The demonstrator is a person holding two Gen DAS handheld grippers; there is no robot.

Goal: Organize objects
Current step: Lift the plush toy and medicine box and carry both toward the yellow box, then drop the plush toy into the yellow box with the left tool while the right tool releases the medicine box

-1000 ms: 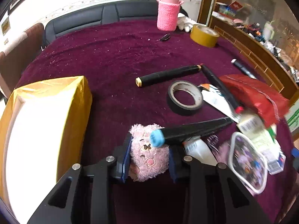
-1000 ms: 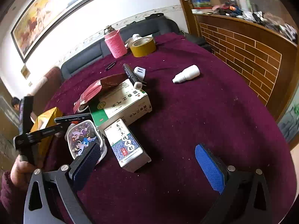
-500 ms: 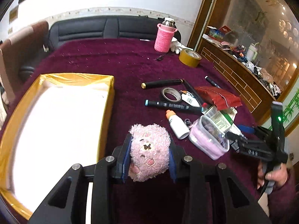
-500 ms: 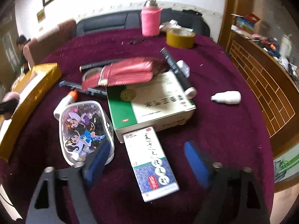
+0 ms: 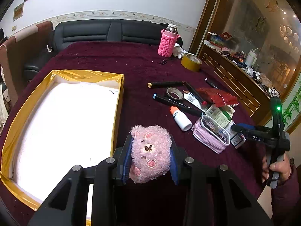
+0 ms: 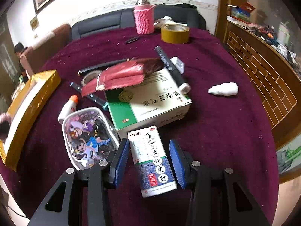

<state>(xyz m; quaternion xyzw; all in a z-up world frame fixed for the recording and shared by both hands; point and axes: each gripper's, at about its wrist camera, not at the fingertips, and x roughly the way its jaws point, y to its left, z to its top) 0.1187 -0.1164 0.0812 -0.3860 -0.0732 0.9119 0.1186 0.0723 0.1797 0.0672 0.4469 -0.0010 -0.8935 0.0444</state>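
My left gripper [image 5: 151,141] is shut on a pink plush toy [image 5: 150,154] and holds it above the maroon tablecloth, just right of the open gold box [image 5: 120,101] with its white lining. In the right wrist view my right gripper [image 6: 148,142] straddles a small blue-and-white medicine box [image 6: 152,162] that lies flat on the cloth. Its jaws are closing, with a thin gap still showing between the blue pads [image 6: 176,162] and the box. The left wrist view shows that same right gripper [image 5: 238,127] at the far right, gripped by a hand [image 5: 278,169].
Beyond the small box lie a large green-and-white carton [image 6: 150,101], a red packet [image 6: 120,75], a cartoon pouch [image 6: 88,135], a glue bottle [image 6: 67,107], markers and a tape roll. Farther back stand a pink-sleeved flask [image 6: 144,18], brown tape [image 6: 175,33] and a white bottle [image 6: 223,89].
The left gripper lifted the plush toy out of the clutter and drew back beside the gold box. The right gripper swung over the small medicine box and its jaws narrowed around it.
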